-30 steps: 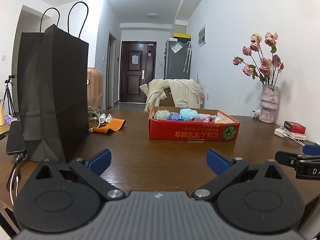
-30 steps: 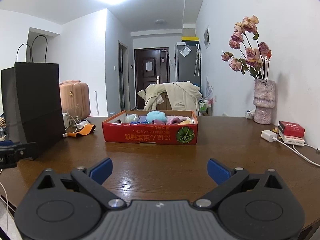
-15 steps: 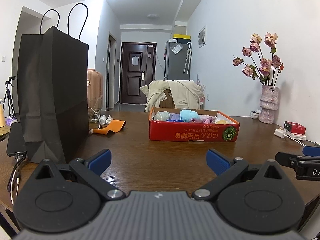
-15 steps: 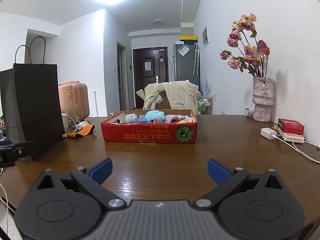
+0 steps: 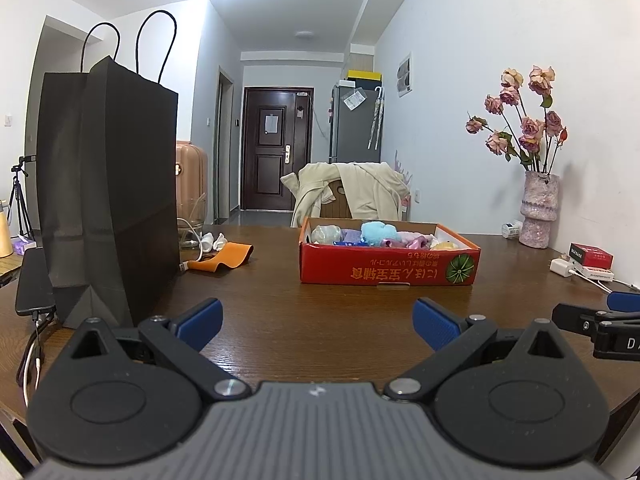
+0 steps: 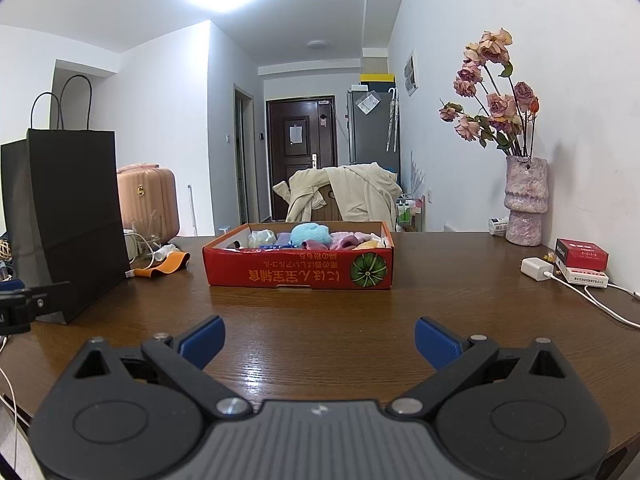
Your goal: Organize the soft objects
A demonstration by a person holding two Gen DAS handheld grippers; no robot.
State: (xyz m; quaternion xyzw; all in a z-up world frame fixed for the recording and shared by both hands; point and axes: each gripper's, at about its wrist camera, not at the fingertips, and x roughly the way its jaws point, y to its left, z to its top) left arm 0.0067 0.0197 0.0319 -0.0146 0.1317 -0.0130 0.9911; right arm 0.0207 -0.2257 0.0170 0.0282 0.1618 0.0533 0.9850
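**Two empty grippers face a box of soft toys across a wooden table**

A long dark brown wooden table (image 6: pixel 320 320) fills the room's foreground. On its left side stands a tall black paper shopping bag with cord handles (image 5: pixel 108 192), upright, its mouth too high to see into. Near the middle of the table, well apart from the bag, sits a shallow red cardboard fruit box printed with a green melon (image 6: pixel 298 270). Inside it lies a jumble of small soft objects (image 6: pixel 316 238): a light blue plush lump (image 5: pixel 378 232) in the middle, with pale green, purple, pink and yellow pieces packed around it. An orange fabric strip (image 5: pixel 222 260) lies flat on the table between bag and box.

At the near edge, the left gripper (image 5: pixel 318 318) and the right gripper (image 6: pixel 318 338) hover side by side, each with its blue-padded fingers spread wide and nothing between them. Both point towards the box.

The soft things lie gathered in the box, which fits either a sorting finished into it or a stock waiting to be moved elsewhere, perhaps to the bag; this view cannot settle which. Any pick from the box would call for a gentle pinch on one piece without dragging its neighbours.
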